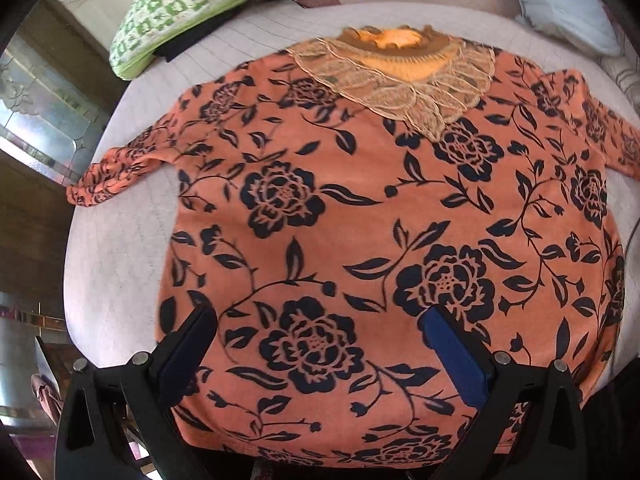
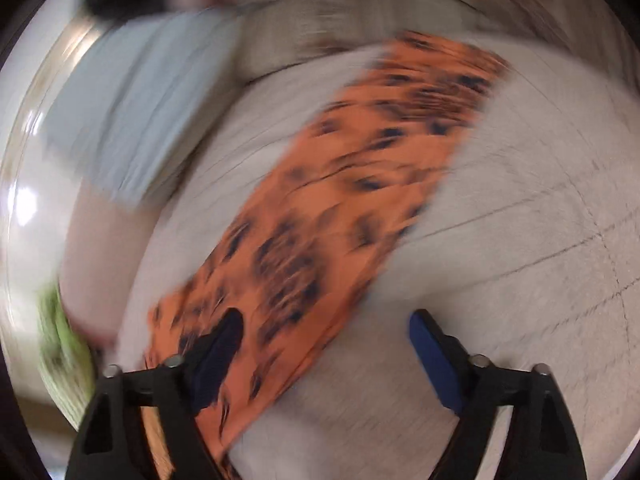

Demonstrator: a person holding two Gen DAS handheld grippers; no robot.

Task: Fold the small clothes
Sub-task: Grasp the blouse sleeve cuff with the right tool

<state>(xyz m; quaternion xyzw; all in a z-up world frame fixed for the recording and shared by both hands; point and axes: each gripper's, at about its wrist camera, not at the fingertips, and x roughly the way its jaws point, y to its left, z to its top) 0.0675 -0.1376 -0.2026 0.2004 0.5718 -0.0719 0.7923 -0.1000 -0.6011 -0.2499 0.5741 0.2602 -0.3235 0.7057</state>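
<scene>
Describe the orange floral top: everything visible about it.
The orange floral top is a soft, velvety-looking garment printed with dark navy roses and leaves. A beige lace collar rings its neckline. It lies spread flat, front up, on a pale quilted surface, both sleeves out to the sides. The left gripper hovers open over its lower part; contact is unclear. In the blurred right wrist view, one sleeve stretches diagonally ahead of the open right gripper.

Your orange top (image 1: 360,220) with black floral print, spread flat and face up, lace collar (image 1: 404,80) at the far end, sleeves (image 2: 360,200) stretched out left and right.
</scene>
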